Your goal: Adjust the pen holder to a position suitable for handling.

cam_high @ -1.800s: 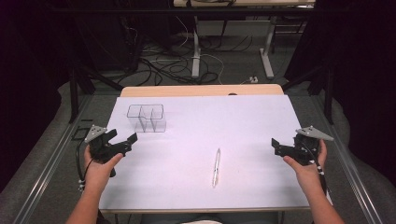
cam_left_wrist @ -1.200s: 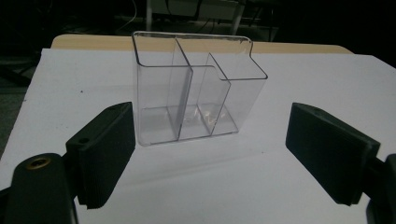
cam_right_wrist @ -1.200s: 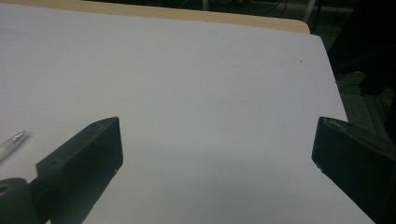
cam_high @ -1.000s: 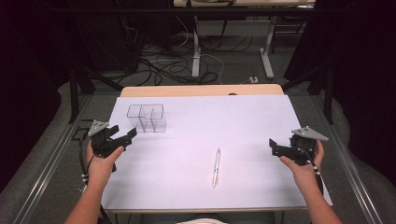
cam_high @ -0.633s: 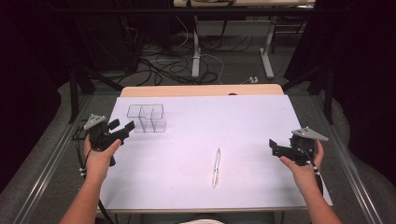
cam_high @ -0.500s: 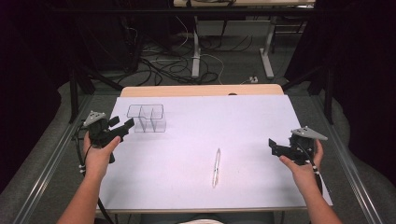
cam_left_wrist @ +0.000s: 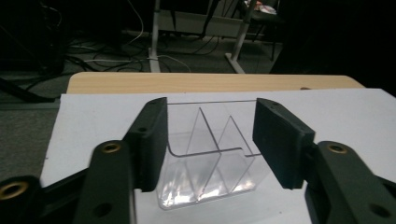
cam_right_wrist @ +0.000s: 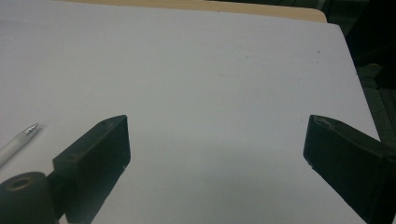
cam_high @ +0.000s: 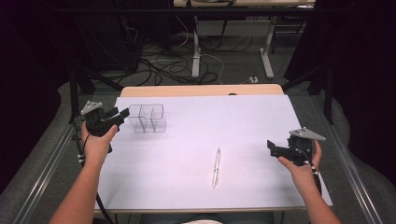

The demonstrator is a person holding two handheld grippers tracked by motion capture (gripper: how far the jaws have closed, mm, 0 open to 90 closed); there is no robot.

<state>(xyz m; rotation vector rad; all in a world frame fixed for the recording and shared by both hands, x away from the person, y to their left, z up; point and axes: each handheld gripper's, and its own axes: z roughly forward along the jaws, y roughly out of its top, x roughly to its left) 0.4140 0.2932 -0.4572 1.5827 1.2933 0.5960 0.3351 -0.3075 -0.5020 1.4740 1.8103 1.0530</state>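
Observation:
A clear plastic box with inner dividers [cam_high: 148, 118] stands on the white sheet [cam_high: 233, 126] at the back left. My left gripper [cam_high: 121, 115] is open just left of it. In the left gripper view the two jaws flank the box's near end [cam_left_wrist: 205, 163] without pressing it. A white pen [cam_high: 216, 167] lies near the front middle, its tip [cam_right_wrist: 28, 131] in the right gripper view. My right gripper [cam_high: 272, 147] is open, low over the sheet at the right, with nothing between its jaws [cam_right_wrist: 212, 163].
The wooden table edge [cam_high: 201, 90] runs along the back, past the sheet. Beyond it are table legs and cables on the floor [cam_high: 196, 56]. Metal rails [cam_high: 42, 177] run along both sides of the table.
My left gripper has moved forward and right, up to the clear box, so its jaws now straddle the box's end. The right gripper has barely shifted.

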